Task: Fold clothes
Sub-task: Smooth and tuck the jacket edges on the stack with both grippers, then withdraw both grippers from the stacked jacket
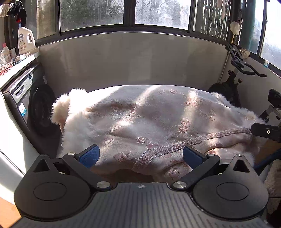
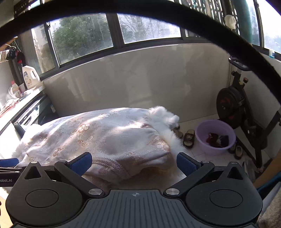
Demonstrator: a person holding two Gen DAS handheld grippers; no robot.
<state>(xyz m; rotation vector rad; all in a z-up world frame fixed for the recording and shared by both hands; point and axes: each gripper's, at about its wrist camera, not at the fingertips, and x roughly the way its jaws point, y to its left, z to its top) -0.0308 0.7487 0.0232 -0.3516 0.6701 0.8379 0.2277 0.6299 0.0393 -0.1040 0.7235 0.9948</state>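
I see a pale pink, fur-trimmed coat (image 1: 140, 119) spread flat on the table, its braided cord (image 1: 175, 145) lying across the near edge. My left gripper (image 1: 140, 155) and right gripper (image 2: 134, 164) both hover wide open over it, holding nothing.

Dark-framed windows (image 1: 123, 14) across the top of frame, trees outside, sunlight streaming in. Pale tiled wall (image 1: 131, 57) beneath. Washing machine (image 1: 29, 105) at left under a counter (image 1: 19, 64) bearing a detergent bottle (image 1: 25, 39). Exercise bike (image 2: 235, 105) at right; purple basin (image 2: 215, 136) and slippers (image 2: 188, 138) on tiled floor (image 2: 196, 156).
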